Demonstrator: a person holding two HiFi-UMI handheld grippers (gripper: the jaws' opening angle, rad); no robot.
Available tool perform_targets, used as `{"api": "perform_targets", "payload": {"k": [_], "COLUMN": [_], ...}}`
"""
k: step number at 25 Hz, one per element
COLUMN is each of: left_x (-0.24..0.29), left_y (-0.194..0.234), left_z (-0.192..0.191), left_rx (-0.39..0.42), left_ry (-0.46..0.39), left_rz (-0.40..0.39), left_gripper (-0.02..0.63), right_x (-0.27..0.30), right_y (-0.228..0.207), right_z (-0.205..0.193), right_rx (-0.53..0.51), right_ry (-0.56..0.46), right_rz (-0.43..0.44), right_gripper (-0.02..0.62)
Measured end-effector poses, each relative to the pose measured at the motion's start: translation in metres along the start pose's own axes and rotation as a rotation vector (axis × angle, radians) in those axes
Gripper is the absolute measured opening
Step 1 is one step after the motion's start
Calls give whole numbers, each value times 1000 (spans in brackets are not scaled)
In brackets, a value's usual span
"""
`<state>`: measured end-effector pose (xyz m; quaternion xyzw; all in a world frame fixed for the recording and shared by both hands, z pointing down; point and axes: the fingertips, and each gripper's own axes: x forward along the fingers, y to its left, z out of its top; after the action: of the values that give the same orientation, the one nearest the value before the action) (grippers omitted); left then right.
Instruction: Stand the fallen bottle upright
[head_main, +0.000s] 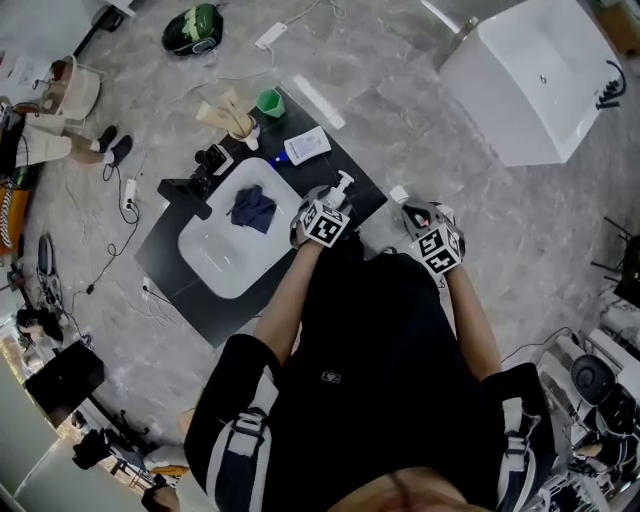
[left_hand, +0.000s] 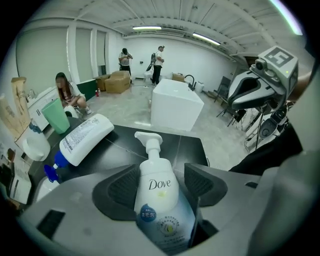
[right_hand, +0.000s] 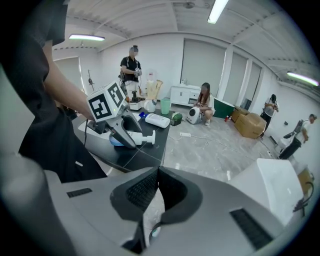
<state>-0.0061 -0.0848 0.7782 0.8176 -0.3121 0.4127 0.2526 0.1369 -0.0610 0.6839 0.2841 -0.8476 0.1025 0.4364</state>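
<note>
A white Dove pump bottle lies on its side on the black table, pump head pointing away from me. My left gripper points steeply down over it, jaws open wide, one on each side of the bottle's body with a small gap at each pad. From the right gripper view the bottle lies flat under the left gripper. In the head view the bottle sticks out beyond the left gripper. My right gripper is shut on nothing, off the table's right corner.
A white basin with a dark blue cloth sits left of the bottle. A white flat bottle with a blue cap and a green cup stand farther back. A white tub stands on the floor; people are beyond.
</note>
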Motion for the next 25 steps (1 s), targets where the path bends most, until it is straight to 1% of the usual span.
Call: {"api": "perform_targets", "payload": {"k": [2,5,10,13,16,19,25], "left_x": [4,8,7,-1,-11,-20,-40], "left_y": [3,7,6,8,15,20,22], "left_z": [-3,-6,-6,0,9,21,35], "left_rx": [-3,-34,-44,-67,-92,-93,-100], "left_ry": [23,41,47,4,-62,-123,-195], "left_rz": [12,25,5,5,26,41,56], "left_gripper": [268,268,264,261,259,259,256], "right_x": [0,-2,-2,-1,1,1,4], "right_y": [-4,-11,-14,-13,-11,-9,-6], "right_z": [-1,-2,-5,-3,0,2,8], "right_rx": [16,30,41,41,37,30,14], "right_ry": [1,4,10,7,-3,-4,-14], "right_rz": [-21,-40,-49,-51,-47,-44,-39], "right_gripper": [60,60,60,60,60,60,60]}}
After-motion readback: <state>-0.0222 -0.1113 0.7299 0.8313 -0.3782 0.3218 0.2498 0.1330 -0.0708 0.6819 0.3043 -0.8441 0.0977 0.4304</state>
